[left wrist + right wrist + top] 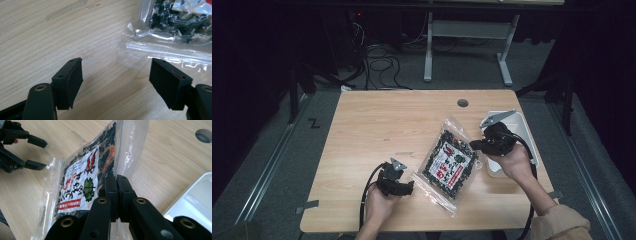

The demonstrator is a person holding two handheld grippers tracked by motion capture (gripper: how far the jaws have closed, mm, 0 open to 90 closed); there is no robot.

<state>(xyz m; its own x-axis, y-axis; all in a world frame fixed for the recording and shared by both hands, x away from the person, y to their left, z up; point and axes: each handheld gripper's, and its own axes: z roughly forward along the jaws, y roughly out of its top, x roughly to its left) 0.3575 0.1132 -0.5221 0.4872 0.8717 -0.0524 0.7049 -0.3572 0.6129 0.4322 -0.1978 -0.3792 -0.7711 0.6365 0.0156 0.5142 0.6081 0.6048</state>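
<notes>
I keep the left hand-held gripper (411,187), jaws spread, poised near the tabletop's (377,125) front edge beside the seaweed snack bag's (450,161) clear seal. The right hand-held gripper (116,180) pinches the bag's far side; I should lift it evenly toward the white tray (524,131) at the right edge.

Two black hand-held units: left gripper (410,187) and right gripper (472,145), each trailing a black cable. Grey three-cornered plate on top of each. Jaws black, blocky, flat-faced, with small screw holes along the edges; brass-coloured rivets at the linkage joints. Thin red mark on one pad of the left unit. Beige sleeve (562,222) on the right forearm.
</notes>
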